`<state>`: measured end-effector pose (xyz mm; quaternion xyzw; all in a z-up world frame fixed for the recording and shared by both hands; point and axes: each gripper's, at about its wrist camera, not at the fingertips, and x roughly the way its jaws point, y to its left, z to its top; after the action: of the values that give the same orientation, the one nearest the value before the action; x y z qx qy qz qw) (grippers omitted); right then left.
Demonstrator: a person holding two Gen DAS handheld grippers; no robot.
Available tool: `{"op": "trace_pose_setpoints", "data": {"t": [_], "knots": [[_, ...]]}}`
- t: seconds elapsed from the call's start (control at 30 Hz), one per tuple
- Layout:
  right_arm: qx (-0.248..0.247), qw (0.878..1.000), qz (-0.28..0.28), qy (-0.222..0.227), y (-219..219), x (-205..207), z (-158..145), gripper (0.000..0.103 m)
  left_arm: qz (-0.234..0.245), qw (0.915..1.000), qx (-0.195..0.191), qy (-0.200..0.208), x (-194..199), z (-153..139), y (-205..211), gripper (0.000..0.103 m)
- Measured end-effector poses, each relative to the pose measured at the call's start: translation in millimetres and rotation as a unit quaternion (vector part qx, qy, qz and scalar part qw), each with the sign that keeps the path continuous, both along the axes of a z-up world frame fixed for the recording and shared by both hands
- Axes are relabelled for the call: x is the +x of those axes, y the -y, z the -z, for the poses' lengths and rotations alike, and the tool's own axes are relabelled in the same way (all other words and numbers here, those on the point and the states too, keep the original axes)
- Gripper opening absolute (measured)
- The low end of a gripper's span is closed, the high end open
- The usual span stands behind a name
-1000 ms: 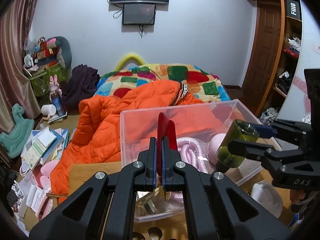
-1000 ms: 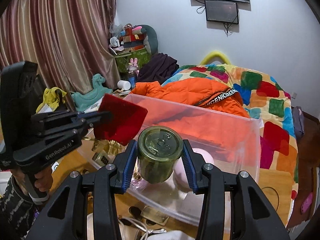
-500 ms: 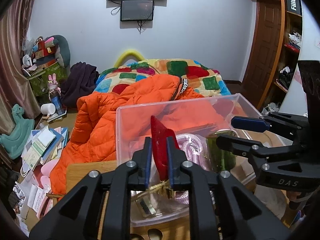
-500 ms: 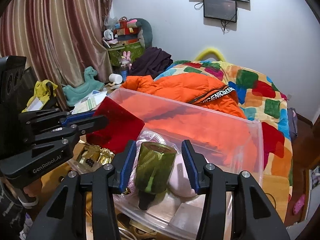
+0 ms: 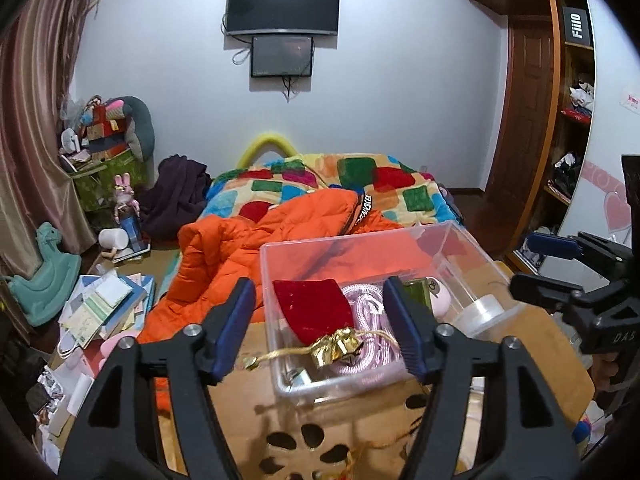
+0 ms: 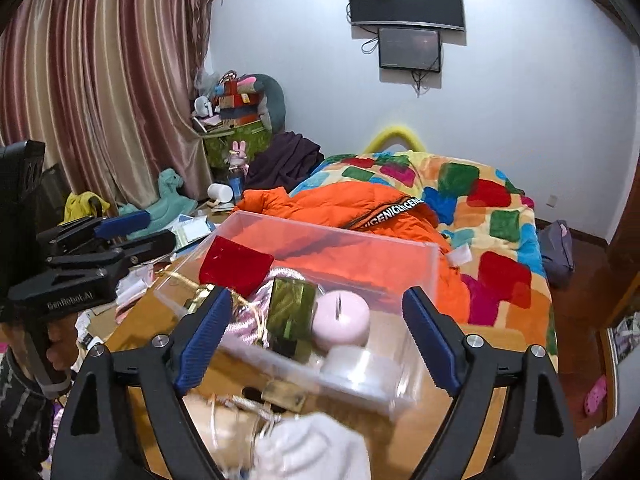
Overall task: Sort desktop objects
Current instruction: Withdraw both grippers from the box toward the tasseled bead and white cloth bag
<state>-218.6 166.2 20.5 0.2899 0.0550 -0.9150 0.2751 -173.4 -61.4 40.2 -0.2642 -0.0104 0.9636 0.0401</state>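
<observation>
Released both at once: pouch out of the left gripper (image 5: 326, 330), jar out of the right gripper (image 6: 316, 338), both now lying in the bin (image 5: 452, 236).

Left view: fingers (image 5: 236, 330) spread wide, nothing between them. Red pouch (image 5: 316, 312) flat at the bin's left end, gold tassel (image 5: 338, 344) trailing over the near wall onto the table (image 5: 252, 392). Pink hose (image 5: 370, 312) just right of it, jar (image 5: 418, 292) partly hidden behind the right finger. Right gripper (image 5: 536, 266) off to the side, also gaping.

Right view: fingers (image 6: 204, 336) wide apart, empty. Green jar (image 6: 290, 312) on its side in the bin (image 6: 332, 236), touching the pink round thing (image 6: 340, 318). Pouch (image 6: 236, 266) at the far left corner. Left gripper (image 6: 140, 230) parted at left. White cloth (image 6: 316, 448) blurred at bottom.
</observation>
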Motion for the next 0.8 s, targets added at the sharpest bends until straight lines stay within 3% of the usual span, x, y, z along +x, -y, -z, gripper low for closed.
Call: {"op": "trace_pose_setpoints", "data": {"t": [0.37, 0.8], "knots": [[-0.008, 1.000, 0.022, 0.015, -34.7, 42.9, 14.9, 0.085, -0.017, 0.9995, -0.015, 0.021, 48.4, 20.2, 13.3, 0.072], [0.011, 0.997, 0.028, 0.069, -56.1, 75.4, 81.5, 0.085, -0.011, 0.9945, 0.005, 0.104, 74.2, 85.2, 10.7, 0.072]]}}
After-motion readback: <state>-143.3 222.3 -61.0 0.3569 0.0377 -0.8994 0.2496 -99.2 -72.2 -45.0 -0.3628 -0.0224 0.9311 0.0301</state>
